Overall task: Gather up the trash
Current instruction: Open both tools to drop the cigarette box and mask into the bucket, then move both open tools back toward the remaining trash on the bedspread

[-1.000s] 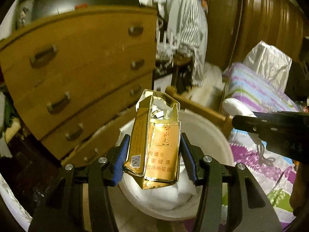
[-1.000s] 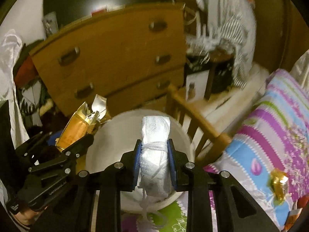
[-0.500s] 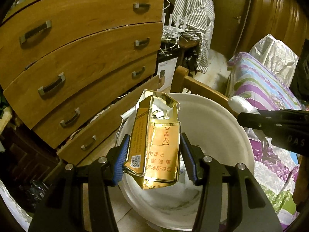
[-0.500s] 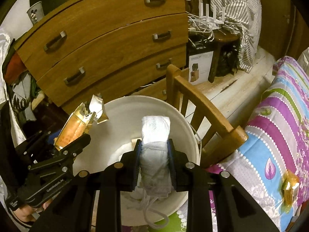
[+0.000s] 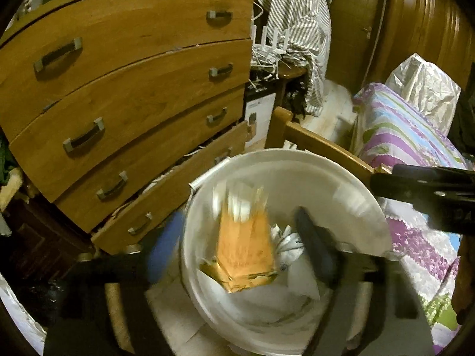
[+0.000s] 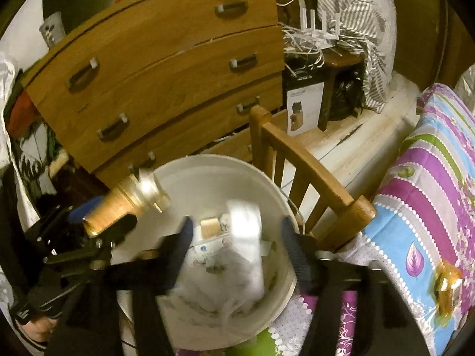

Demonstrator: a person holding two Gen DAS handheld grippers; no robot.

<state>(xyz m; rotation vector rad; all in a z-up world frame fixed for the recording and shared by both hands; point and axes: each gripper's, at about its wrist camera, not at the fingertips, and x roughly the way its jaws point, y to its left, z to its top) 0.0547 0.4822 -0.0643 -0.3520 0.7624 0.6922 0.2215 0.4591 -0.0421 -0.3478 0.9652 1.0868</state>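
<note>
Drop in progress: both claws' jaws have just sprung apart over the white bucket [image 5: 341, 178]. The left claw [image 5: 237, 249] sheds a gold cigarette pack [image 5: 243, 249], the right claw [image 6: 234, 237] a white wad [image 6: 246, 231]. Next, likely the gold wrapper [image 6: 446, 289] near the bed's [image 6: 430, 195] edge.

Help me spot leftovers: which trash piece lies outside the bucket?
The crumpled gold wrapper on the striped bedspread; the gold pack and white wad are at the white bucket.
</note>
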